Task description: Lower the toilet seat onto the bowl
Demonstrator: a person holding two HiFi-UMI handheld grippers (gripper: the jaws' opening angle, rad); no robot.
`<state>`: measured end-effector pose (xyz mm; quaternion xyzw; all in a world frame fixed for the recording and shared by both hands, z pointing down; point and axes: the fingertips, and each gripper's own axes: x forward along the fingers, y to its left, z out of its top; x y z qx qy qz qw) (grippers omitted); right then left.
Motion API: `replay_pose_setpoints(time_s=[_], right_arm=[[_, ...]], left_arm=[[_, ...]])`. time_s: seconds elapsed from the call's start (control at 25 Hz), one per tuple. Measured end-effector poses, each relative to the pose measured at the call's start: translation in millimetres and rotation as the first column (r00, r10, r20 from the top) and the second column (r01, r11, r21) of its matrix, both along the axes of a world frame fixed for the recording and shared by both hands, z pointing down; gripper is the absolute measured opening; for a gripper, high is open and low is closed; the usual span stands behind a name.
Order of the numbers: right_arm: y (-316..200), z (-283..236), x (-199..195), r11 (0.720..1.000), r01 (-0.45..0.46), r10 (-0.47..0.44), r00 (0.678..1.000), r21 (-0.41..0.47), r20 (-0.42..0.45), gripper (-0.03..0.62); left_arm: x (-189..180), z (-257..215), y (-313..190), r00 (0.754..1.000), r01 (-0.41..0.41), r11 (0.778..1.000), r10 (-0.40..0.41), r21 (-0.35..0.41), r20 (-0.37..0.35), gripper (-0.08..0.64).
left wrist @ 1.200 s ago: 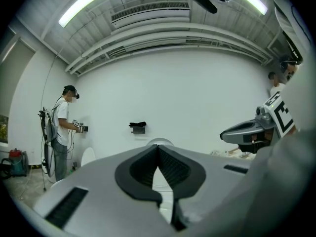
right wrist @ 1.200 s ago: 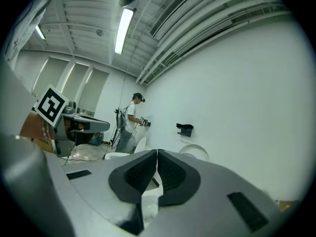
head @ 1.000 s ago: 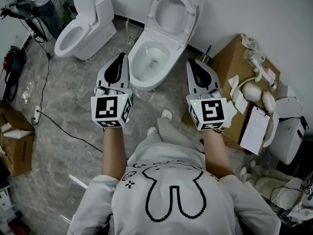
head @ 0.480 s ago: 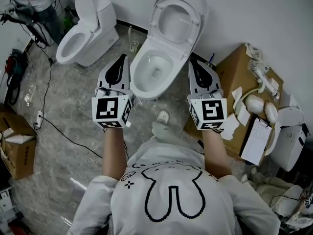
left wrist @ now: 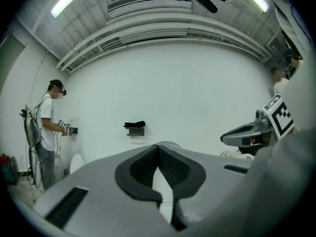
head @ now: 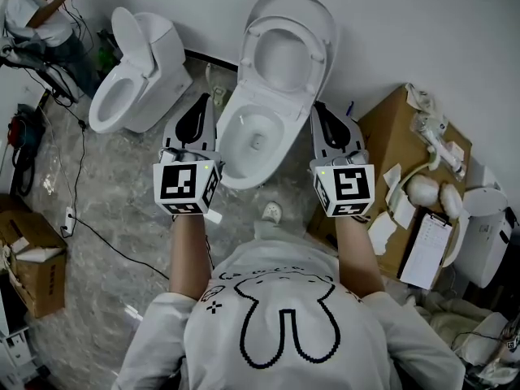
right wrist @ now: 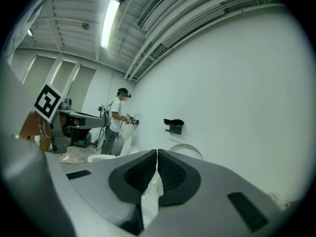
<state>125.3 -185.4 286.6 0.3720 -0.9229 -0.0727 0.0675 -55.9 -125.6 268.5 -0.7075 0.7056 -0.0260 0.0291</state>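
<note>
The white toilet stands against the wall in the head view, its bowl (head: 253, 140) open. Its seat (head: 286, 49) is raised and leans on the lid behind it. My left gripper (head: 203, 97) points level beside the bowl's left rim, shut with nothing between its jaws. On the other side, my right gripper (head: 317, 107) hangs beside the right rim, also shut and empty. Neither touches the toilet. In the left gripper view my left gripper (left wrist: 158, 147) hides most of the toilet. In the right gripper view the lid's top (right wrist: 186, 150) shows just past my right gripper (right wrist: 157, 153).
A second toilet (head: 130, 63) with a raised lid stands at the left. An open cardboard box (head: 396, 128) with white parts is close on the right. A cable (head: 89, 210) runs over the marble floor. Another person (head: 36, 19) works by the far left wall.
Both grippers have moved forward toward the wall together. They now flank the bowl's middle instead of its front. Their jaws stay shut.
</note>
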Motion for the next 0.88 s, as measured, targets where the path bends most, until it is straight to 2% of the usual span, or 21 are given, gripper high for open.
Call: replay_pose_setpoints(time_s=[0.4, 0.56, 0.88], right_arm=[[-83, 13, -6, 0.997, -0.045, 0.047, 0.999, -0.066, 0.022, 0.035], [-108, 19, -6, 0.995, -0.058, 0.060, 0.998, -0.081, 0.019, 0.104], [-136, 29, -15, 0.993, -0.070, 0.067, 0.997, -0.090, -0.035, 0.159]], left_arm=[[-11, 3, -69, 1.000, -0.015, 1.000, 0.015, -0.020, 0.011, 0.009], [-12, 13, -86, 1.000, -0.025, 0.998, 0.025, -0.058, 0.007, 0.009], [-18, 19, -108, 0.999, -0.036, 0.997, 0.037, -0.062, 0.001, 0.009]])
